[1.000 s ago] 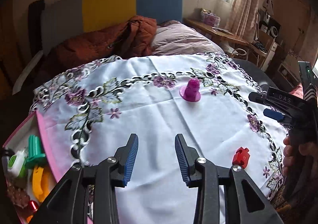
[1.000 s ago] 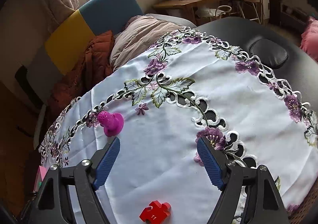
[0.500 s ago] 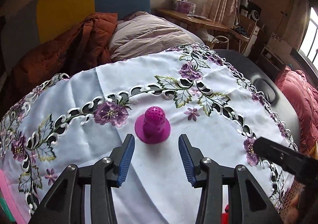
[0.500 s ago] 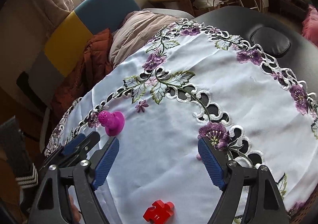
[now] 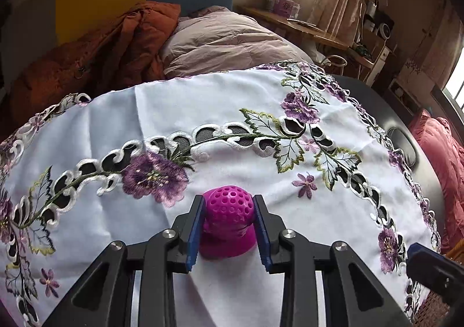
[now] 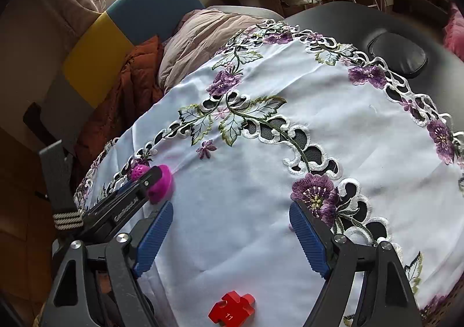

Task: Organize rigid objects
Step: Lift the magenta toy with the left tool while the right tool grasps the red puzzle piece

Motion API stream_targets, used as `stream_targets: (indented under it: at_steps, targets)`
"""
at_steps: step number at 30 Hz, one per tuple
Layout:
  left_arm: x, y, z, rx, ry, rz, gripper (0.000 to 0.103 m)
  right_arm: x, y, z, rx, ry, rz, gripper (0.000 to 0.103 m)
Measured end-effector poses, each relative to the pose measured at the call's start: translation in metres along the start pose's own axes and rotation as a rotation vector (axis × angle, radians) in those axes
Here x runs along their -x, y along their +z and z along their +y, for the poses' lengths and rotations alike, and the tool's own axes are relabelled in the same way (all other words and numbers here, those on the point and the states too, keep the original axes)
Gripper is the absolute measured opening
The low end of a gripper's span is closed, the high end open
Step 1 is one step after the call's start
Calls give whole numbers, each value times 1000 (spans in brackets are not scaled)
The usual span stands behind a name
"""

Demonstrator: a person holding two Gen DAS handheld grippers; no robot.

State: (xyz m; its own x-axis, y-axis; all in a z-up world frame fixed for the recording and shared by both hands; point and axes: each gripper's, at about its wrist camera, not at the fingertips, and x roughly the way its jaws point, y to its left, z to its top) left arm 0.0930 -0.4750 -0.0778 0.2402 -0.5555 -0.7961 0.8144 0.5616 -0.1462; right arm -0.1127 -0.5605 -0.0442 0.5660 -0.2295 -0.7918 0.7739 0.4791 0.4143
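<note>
A magenta perforated toy [image 5: 229, 219] with a domed top and flared base stands on the white embroidered tablecloth [image 5: 232, 106]. My left gripper [image 5: 227, 212] has its blue pads against both sides of the dome, shut on it. It also shows in the right wrist view [image 6: 159, 179], with the left gripper [image 6: 142, 179] around it. My right gripper [image 6: 230, 234] is open and empty above the cloth. A red puzzle piece [image 6: 232, 311] marked 11 lies just below it.
The cloth covers a black padded table [image 6: 377, 22] with a headrest pad [image 6: 397, 55]. Behind it lie an orange jacket [image 5: 110, 48] and a beige duvet [image 5: 226, 39]. A wooden desk [image 5: 304, 28] stands at the back right.
My left gripper moved forward onto the magenta toy and closed its pads on the dome. The right gripper stayed almost still and open.
</note>
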Motion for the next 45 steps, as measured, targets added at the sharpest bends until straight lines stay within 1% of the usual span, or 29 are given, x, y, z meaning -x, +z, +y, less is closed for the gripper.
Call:
stream_targets:
  at_steps: [5,9,11,17,27,30,33,40,41,42,43,44,45]
  targets:
    - [42,-28,21,71,37,-16,32,-4,-2,2,19,-9,24,83]
    - [75,-54,31,98,72,-35,32,-15,-7,4,34,-10,84,83]
    - [91,-67,36,116,77,-42,32,-19,-9,5,44,-20,108,83]
    - [132,-106,39,107,89,-70,32,-32,-18,12,102,-50,171,83]
    - [164,-161,36,111,86,-57,32,-43,-38,28,226,-95,261,85]
    - [171,-170,36,105,88,-63,32,-39,-44,31,237,-79,283,85]
    - [180,-176,38,102,90,-79,32,-31,-52,34,264,-92,292,85]
    - [197,-182,47,140,65,-112,32,-21,-76,37,368,-137,329,85]
    - [199,-183,48,145,62,-117,32,-21,-80,38,390,-144,337,82]
    - [201,-183,48,148,58,-122,32,-23,-86,40,422,-154,344,71]
    - [204,-184,49,151,55,-128,32,-24,-91,44,467,-178,336,65]
    - [206,-185,49,153,54,-133,32,-23,-94,48,513,-212,312,48]
    - [209,-186,50,155,53,-140,32,-22,-95,51,529,-208,301,48]
